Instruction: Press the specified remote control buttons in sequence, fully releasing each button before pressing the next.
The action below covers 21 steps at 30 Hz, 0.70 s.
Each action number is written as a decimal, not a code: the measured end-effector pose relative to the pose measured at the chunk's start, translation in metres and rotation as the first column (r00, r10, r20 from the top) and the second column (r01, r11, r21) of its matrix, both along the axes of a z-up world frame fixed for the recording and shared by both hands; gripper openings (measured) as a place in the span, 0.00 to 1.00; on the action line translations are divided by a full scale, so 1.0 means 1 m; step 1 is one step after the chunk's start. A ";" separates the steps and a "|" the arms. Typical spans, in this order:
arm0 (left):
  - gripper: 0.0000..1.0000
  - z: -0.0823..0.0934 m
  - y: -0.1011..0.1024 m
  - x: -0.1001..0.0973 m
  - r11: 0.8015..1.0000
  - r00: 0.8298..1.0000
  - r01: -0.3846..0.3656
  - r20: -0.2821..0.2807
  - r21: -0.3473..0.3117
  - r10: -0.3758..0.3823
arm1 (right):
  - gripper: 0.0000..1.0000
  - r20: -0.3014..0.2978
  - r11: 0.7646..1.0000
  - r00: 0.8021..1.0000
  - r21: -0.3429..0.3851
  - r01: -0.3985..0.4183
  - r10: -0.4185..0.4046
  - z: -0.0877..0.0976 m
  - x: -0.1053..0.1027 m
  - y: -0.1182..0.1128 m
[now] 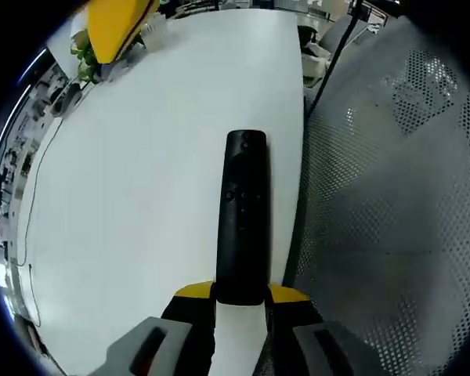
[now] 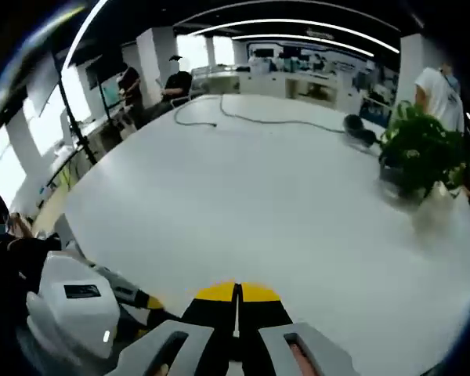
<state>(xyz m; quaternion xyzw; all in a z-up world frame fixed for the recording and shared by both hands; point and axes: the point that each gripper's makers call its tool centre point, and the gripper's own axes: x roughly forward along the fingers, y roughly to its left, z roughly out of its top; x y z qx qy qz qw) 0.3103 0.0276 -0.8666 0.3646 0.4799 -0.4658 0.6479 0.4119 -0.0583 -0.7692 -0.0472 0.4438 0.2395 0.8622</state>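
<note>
Black and slim, a plastic remote control clamped at its near end between the yellow-tipped jaws of the left tool, long body reaching forward over the white table, button face turned up toward the camera, probably so the other tool can come down on the keys while this one steadies the body. Small raised buttons visible along the middle and at the far end, labels too small to read. Beside the table edge, a grey perforated mesh panel. In the right gripper view, the right tool with jaws pressed together and holding nothing, likely closed to make one blunt tip for pressing; beside it at lower left, the white housing of the left tool. Farther off, a leafy green potted plant, a dark cable trailing across the table, people at the far side.
</note>
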 end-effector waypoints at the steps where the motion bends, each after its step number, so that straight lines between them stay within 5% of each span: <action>1: 0.24 0.000 -0.001 -0.001 1.000 1.000 -0.003 0.000 -0.009 0.003 | 0.00 -0.009 1.000 1.000 -0.001 0.001 -0.001 -0.006 -0.001 0.000; 4: 0.24 0.000 -0.001 -0.002 1.000 1.000 -0.006 0.003 -0.030 0.006 | 0.00 -0.061 1.000 0.998 -0.031 0.006 -0.008 -0.029 -0.012 -0.006; 6: 0.24 0.000 -0.001 -0.002 0.999 1.000 -0.008 0.004 -0.041 0.008 | 0.00 -0.150 0.999 0.988 -0.033 0.017 -0.022 -0.038 -0.023 -0.011; 8: 0.24 0.000 -0.001 -0.001 0.998 1.000 -0.004 0.005 -0.057 0.005 | 0.00 -0.128 0.999 0.991 0.023 0.034 -0.031 -0.034 -0.017 -0.008; 11: 0.24 0.001 -0.001 -0.002 0.997 1.000 0.001 0.008 -0.072 0.000 | 0.00 -0.225 0.998 0.973 -0.053 0.035 -0.047 -0.052 -0.030 -0.022; 17: 0.25 0.001 -0.001 -0.001 0.995 1.000 0.014 0.014 -0.096 -0.013 | 0.00 -0.258 0.996 0.966 -0.087 -0.004 -0.019 -0.066 -0.036 -0.022; 21: 0.25 0.001 -0.001 -0.001 0.994 1.000 0.027 0.013 -0.110 -0.025 | 0.00 -0.343 0.992 0.939 -0.122 -0.041 -0.003 -0.080 -0.046 -0.023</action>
